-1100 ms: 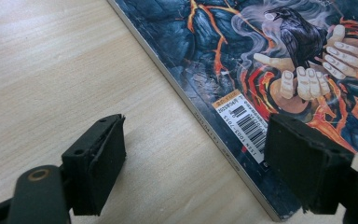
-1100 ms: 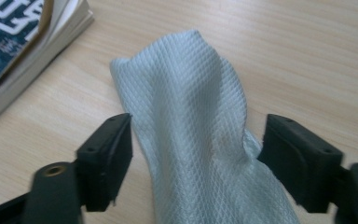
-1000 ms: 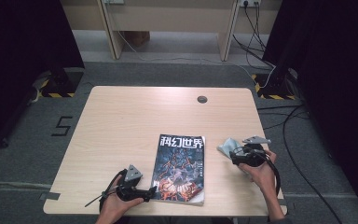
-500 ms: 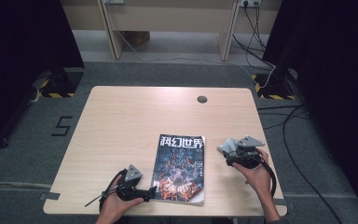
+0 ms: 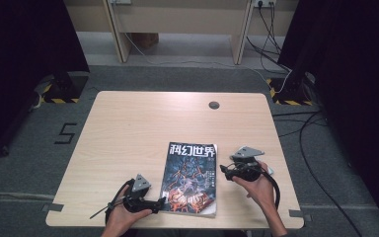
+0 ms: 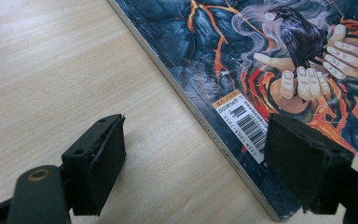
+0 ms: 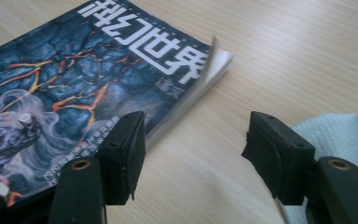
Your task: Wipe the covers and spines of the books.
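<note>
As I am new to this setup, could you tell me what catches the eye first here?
The dark magazine with bold white title lettering lies on the pale wooden table, near its front edge. The left gripper sits open at its lower left corner, and the right gripper is open beside its right edge.

Your surface: pale wooden rectangular tabletop [image 5: 143, 128] | on it: dark glossy illustrated magazine [image 5: 190, 177] near your edge | pale blue-white cloth [image 7: 335, 135] just right of it
</note>
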